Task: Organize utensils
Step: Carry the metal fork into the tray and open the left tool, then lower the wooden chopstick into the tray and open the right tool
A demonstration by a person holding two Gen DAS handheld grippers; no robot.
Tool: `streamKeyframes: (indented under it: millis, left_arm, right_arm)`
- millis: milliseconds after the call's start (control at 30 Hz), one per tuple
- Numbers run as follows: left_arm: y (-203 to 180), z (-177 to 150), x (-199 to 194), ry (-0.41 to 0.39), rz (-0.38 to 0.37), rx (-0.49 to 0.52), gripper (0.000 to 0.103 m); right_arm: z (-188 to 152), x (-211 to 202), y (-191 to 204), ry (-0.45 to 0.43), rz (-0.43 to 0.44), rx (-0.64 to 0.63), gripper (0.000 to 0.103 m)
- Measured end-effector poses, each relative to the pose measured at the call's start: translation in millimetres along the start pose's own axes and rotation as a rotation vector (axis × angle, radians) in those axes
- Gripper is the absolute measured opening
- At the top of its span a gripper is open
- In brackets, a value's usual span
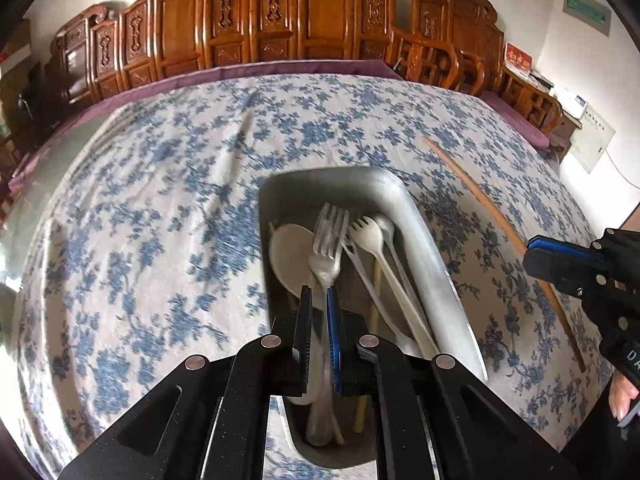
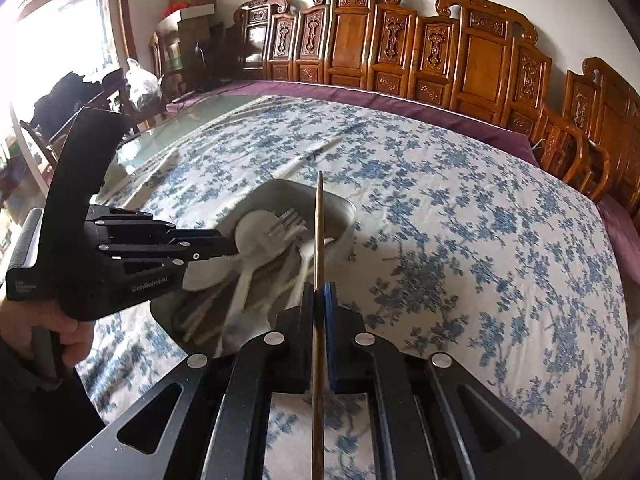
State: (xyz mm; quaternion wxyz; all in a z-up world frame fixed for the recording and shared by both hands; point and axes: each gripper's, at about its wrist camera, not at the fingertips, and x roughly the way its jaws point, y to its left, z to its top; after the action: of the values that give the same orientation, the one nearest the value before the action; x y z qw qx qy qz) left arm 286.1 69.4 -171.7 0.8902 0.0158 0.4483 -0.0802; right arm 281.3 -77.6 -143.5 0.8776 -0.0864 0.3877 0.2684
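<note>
A grey metal tray [image 1: 436, 272] sits on the floral tablecloth and holds several utensils: white plastic spoons, forks and chopsticks. My left gripper [image 1: 320, 300] is over the tray, shut on the handle of a clear plastic fork [image 1: 330, 240] whose tines point away. My right gripper [image 2: 319, 296] is shut on a wooden chopstick [image 2: 319, 232] that points forward, its tip over the tray's far end [image 2: 340, 204]. In the left wrist view the right gripper [image 1: 536, 254] holds that chopstick [image 1: 472, 188] just right of the tray. The left gripper [image 2: 224, 246] shows in the right wrist view over the tray.
The table has a blue-flowered cloth [image 1: 160, 200] over a purple one. Carved wooden chairs [image 1: 280, 20] line the far edge. Boxes and bags [image 2: 140, 80] stand at the far left by a window.
</note>
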Motion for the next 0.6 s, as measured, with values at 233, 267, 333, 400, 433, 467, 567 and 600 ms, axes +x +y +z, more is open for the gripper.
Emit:
streamKeyframes:
  millis: [233,267,333,400,433,467,567,600]
  left_arm:
    - [21,5,-8,-0.032,0.030,-0.035,0.007]
    - [26,6,-9,-0.035,0.031,-0.046,0.007]
    - [34,7,-10,-0.038,0.034,-0.067,0.007]
    - [40,7,-10,-0.038,0.036,-0.079,0.007]
    - [44,8,-10,-0.039,0.039,-0.087,0.007]
    - [47,8,-10,-0.040,0.041,-0.091,0.007]
    - [54,7,-9,-0.037,0.046,-0.107,0.007]
    - [56,7,-9,-0.038,0.048,-0.112,0.007]
  right_arm:
    - [15,20,17,-0.012,0.033,0.030,0.006]
    - [17,22,18,-0.012,0.040,0.036,0.007]
    - [20,28,20,-0.010,0.058,0.054,0.007]
    - [24,34,22,-0.009,0.075,0.073,0.007]
    - [26,37,24,-0.008,0.084,0.080,0.007]
    - [28,41,26,-0.007,0.089,0.085,0.007]
    - [32,51,30,-0.002,0.096,0.102,0.007]
    - [33,54,30,-0.001,0.096,0.110,0.007]
